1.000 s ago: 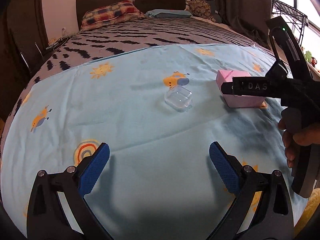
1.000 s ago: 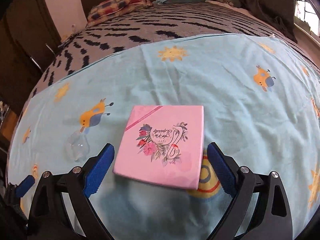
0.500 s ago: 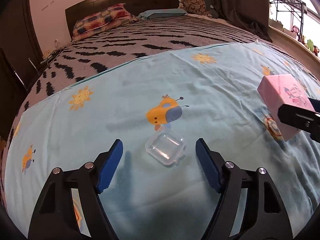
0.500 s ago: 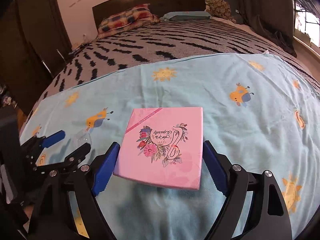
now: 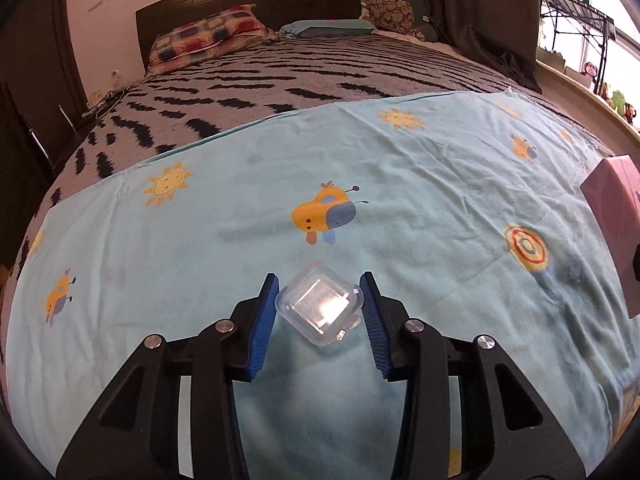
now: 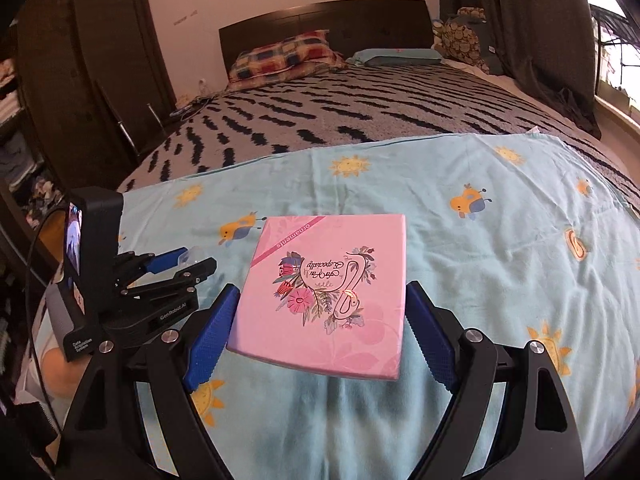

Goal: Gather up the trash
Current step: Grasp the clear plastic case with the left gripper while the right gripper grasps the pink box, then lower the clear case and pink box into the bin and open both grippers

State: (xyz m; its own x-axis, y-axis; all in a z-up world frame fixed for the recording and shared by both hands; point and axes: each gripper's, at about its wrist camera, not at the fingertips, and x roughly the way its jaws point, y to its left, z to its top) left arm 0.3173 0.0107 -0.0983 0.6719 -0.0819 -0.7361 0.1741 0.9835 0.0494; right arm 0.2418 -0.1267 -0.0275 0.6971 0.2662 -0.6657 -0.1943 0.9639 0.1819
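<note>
Left wrist view: my left gripper [image 5: 319, 312] points down at the light blue sheet [image 5: 200, 240] spread over the bed, and its jaws are closing around a small clear plastic case [image 5: 319, 309]. The case sits between the blue pads [image 5: 264, 320], turned corner-on, its corners right at both pads; I cannot tell whether they press on it yet. It lies just below the printed yellow cartoon animal [image 5: 324, 216].

Right wrist view: my right gripper [image 6: 320, 332] pinches a flat pink box [image 6: 326, 292] with a flower print, one blue pad on each side edge, jaws wide because the box is wide. The box is lifted off the sheet and tilts slightly toward me. To its left, my left gripper [image 6: 192, 264] shows over the sheet with the clear case at its tips. A zebra-patterned blanket [image 6: 360, 108] and a checked pillow [image 6: 284, 56] lie farther up the bed.
</note>
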